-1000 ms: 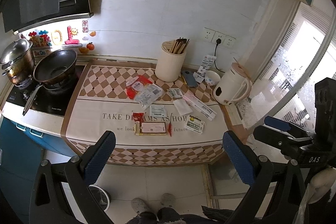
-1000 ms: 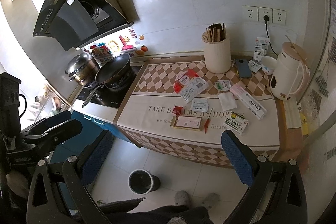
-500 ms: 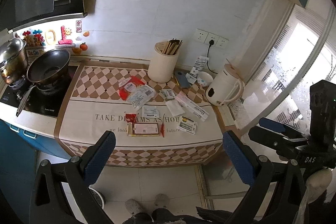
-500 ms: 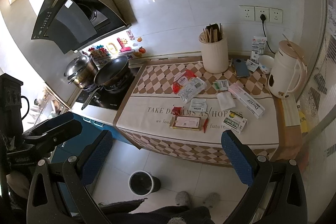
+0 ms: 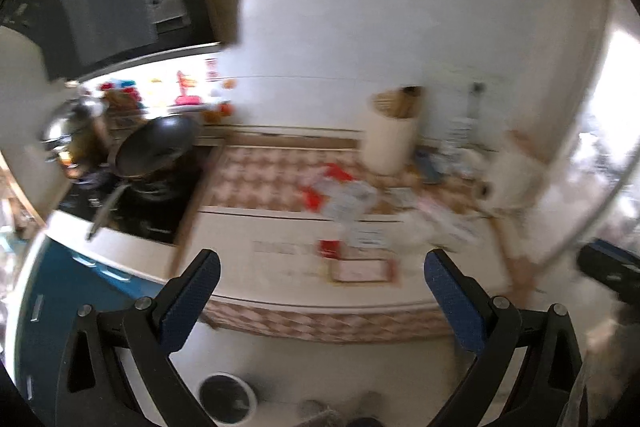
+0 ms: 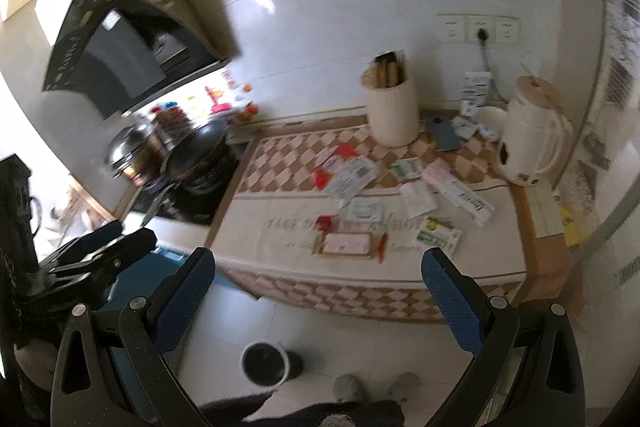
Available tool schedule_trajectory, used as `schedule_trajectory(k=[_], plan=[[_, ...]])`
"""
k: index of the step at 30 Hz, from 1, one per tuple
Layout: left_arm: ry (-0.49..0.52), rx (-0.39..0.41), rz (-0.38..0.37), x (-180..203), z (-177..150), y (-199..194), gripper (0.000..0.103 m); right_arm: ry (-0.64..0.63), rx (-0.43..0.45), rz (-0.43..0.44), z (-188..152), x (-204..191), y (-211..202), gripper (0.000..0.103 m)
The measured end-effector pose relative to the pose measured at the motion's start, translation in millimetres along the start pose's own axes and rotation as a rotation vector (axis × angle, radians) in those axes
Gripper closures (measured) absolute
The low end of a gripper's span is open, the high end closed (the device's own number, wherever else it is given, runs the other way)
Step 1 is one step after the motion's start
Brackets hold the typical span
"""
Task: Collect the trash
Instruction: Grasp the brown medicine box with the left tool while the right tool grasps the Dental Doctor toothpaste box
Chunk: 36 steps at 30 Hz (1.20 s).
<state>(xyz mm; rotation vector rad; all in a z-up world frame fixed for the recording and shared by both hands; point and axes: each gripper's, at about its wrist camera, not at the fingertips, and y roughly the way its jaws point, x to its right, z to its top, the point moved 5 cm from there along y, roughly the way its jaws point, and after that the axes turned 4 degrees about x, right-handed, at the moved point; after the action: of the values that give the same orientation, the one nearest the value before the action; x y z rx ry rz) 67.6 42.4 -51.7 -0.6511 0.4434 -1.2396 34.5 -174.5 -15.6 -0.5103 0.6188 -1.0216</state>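
Both blue-padded grippers, left gripper (image 5: 320, 291) and right gripper (image 6: 318, 285), hung wide-jawed and empty above the littered checkered countertop (image 6: 472, 267).

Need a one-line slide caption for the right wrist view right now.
Open right gripper faces a counter strewn with wrappers; bin on the floor below.

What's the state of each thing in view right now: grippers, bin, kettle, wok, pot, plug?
left gripper: open, empty
right gripper: open, empty
trash bin: on the floor, no lid
kettle: upright, lid shut
wok: on the stove, uncovered
steel pot: lid on
wall plug: plugged into the middle socket
wrappers: scattered on the counter, none picked up yet
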Motion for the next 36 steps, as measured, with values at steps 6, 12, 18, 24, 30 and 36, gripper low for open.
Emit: schedule_trajectory(k=[6, 12, 18, 24, 30, 36], plan=[[-0.056, -0.128, 0.062, -22.8, -19.8, 83.1, 0.000, 0.090, -0.013, -0.140, -3.4, 33.1, 45.4, 0.000], [-0.193, -0.358, 0.040, -9.7, -64.6, 166.7, 0.000, 0.149, -0.120, -0.244, -15.6, 85.2, 112.3, 0.000], [-0.390, -0.596, 0.075, 21.9, -125.2, 254.8, 0.000, 0.140, -0.204, -0.321, -13.9, 151.9, 186.2, 0.000], [-0.721, -0.750, 0.100, 42.8, -157.3, 314.3, 0.000, -0.021, -0.382, -0.342, -2.4, 215.8, 289.4, 0.000], [-0.979, -0.782, 0.176, 52.3, -169.0, 350.9, 0.001, -0.111, -0.506, -0.341, 12.8, 274.1, 375.7, 0.000], [-1.083, -0.733, 0.271, 55.2, -168.5, 357.0, 0.018, -0.154, -0.578, -0.316, 13.4, 296.2, 437.7, 0.000]])
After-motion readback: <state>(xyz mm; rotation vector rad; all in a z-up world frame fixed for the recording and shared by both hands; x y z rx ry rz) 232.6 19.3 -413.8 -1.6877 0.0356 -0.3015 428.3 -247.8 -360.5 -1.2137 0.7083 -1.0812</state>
